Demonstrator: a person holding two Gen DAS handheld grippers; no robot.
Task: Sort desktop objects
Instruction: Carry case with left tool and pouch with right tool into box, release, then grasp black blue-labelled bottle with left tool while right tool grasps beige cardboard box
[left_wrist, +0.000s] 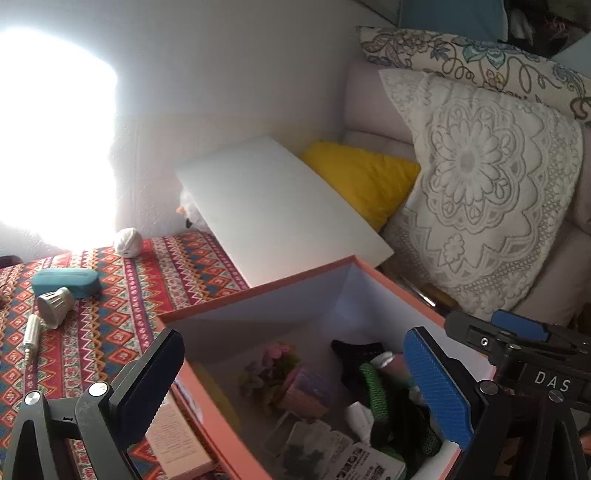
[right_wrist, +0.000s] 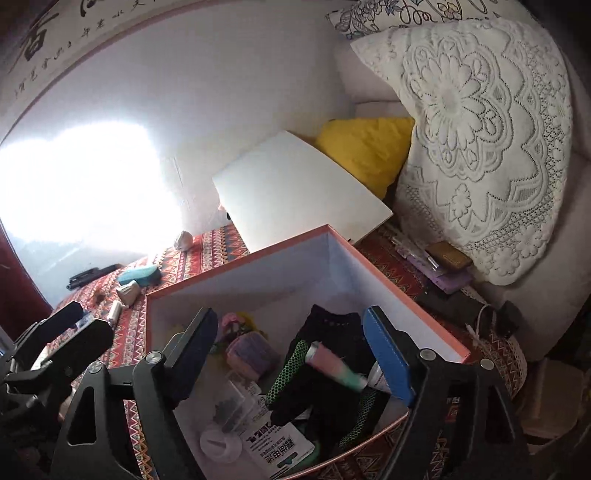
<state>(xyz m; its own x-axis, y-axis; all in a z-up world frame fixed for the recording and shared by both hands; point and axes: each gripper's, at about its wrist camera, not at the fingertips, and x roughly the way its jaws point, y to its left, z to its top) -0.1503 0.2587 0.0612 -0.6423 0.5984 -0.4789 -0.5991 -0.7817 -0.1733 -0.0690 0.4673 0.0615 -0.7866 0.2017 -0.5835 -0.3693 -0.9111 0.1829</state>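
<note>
An open orange box (right_wrist: 240, 262) is sitting on a patterned tablecloth (left_wrist: 110, 295), directly below and ahead of both grippers. It is already holding a black and green glove (right_wrist: 325, 369), a pastel tube (right_wrist: 332, 363), a small flower pot (left_wrist: 295, 384) and printed packets (right_wrist: 273, 439).

The right gripper (right_wrist: 291, 354) is hovering over the box, jaws wide and holding nothing. The left gripper (left_wrist: 291, 384) is doing the same.

Out to the left gripper's left, a teal case (left_wrist: 66, 282), a bulb (left_wrist: 55, 304), an audio plug (left_wrist: 31, 334) and a white ball (left_wrist: 127, 242) are lying on the cloth, so sorting seems partly done, with these apparently left.
</note>
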